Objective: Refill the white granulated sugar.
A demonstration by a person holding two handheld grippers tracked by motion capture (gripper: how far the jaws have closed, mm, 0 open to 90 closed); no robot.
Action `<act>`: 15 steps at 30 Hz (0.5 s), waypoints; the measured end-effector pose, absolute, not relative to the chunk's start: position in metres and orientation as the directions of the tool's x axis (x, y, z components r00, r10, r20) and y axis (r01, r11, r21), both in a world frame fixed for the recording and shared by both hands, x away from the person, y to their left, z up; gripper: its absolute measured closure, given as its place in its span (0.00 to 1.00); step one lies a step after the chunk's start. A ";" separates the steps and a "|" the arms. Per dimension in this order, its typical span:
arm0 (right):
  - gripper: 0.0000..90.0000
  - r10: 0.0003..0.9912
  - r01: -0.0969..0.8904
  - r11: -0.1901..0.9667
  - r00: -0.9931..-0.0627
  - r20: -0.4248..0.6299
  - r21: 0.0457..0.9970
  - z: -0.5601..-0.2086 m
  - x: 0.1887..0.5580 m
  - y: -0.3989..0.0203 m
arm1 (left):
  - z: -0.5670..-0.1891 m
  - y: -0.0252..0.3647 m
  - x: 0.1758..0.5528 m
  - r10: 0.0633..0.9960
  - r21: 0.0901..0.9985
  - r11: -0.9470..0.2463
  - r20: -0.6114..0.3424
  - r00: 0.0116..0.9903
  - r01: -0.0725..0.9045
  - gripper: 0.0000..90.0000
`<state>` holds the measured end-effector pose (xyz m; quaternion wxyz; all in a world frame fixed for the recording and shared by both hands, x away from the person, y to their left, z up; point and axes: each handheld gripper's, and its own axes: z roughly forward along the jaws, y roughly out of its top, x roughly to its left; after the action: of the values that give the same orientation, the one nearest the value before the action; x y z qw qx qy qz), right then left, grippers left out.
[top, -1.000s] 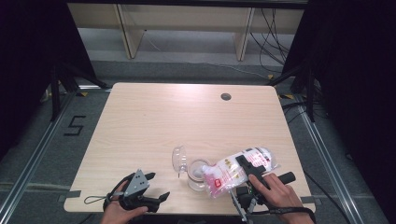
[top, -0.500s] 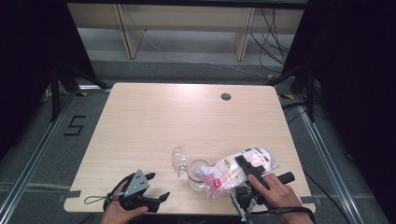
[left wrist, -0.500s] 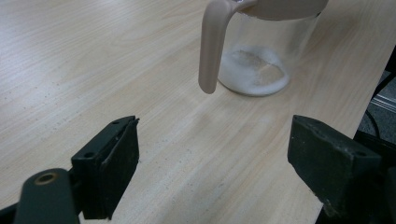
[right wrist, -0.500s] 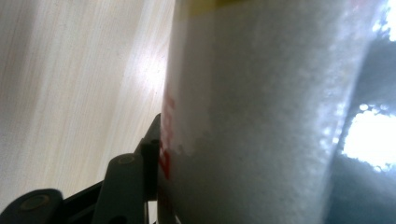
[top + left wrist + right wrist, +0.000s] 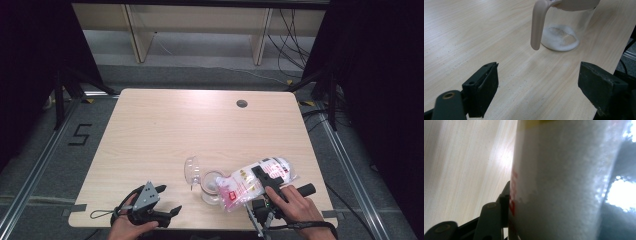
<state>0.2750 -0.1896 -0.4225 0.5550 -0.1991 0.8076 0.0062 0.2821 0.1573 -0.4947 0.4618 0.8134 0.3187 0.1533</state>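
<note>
A clear plastic bag of white powder (image 5: 245, 184) with red print lies tilted, its lower end over a clear jug (image 5: 210, 189) near the table's front edge. My right gripper (image 5: 261, 176) is shut on the bag's middle; in the right gripper view the bag (image 5: 564, 182) presses against one black finger (image 5: 492, 218). The jug (image 5: 564, 30) has a beige handle (image 5: 537, 25) and a thin layer of white powder (image 5: 560, 38) on its bottom. A clear lid (image 5: 191, 171) stands up at the jug's left. My left gripper (image 5: 169, 199) rests open at the front left, short of the jug, holding nothing.
The wooden table (image 5: 200, 130) has a round cable hole (image 5: 242, 103) at the back right. Its front edge runs just under both hands. Shelf legs and cables stand on the floor beyond the far edge.
</note>
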 end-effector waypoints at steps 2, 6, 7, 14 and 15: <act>0.57 -0.268 -0.290 0.941 -0.331 -0.905 -0.173 -0.425 0.272 -0.192 | -0.495 0.157 0.282 0.665 0.849 -0.366 -0.048 0.745 0.381 0.18; 0.57 -0.305 -0.309 0.928 -0.316 -0.899 -0.207 -0.423 0.274 -0.190 | -0.495 0.158 0.282 0.659 0.848 -0.377 -0.038 0.751 0.373 0.18; 0.57 -0.310 -0.317 0.925 -0.312 -0.898 -0.209 -0.422 0.274 -0.190 | -0.495 0.158 0.282 0.660 0.847 -0.376 -0.039 0.750 0.375 0.18; 0.57 -0.320 -0.328 0.919 -0.298 -0.899 -0.218 -0.423 0.275 -0.189 | -0.495 0.157 0.282 0.661 0.850 -0.368 -0.045 0.749 0.376 0.18; 0.57 -0.312 -0.322 0.923 -0.297 -0.902 -0.213 -0.425 0.275 -0.189 | -0.495 0.157 0.282 0.662 0.850 -0.367 -0.046 0.748 0.377 0.18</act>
<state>0.2748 -0.1894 -0.4246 0.5591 -0.1968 0.8054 0.0042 0.2820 0.1573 -0.4945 0.4627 0.8124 0.3198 0.1538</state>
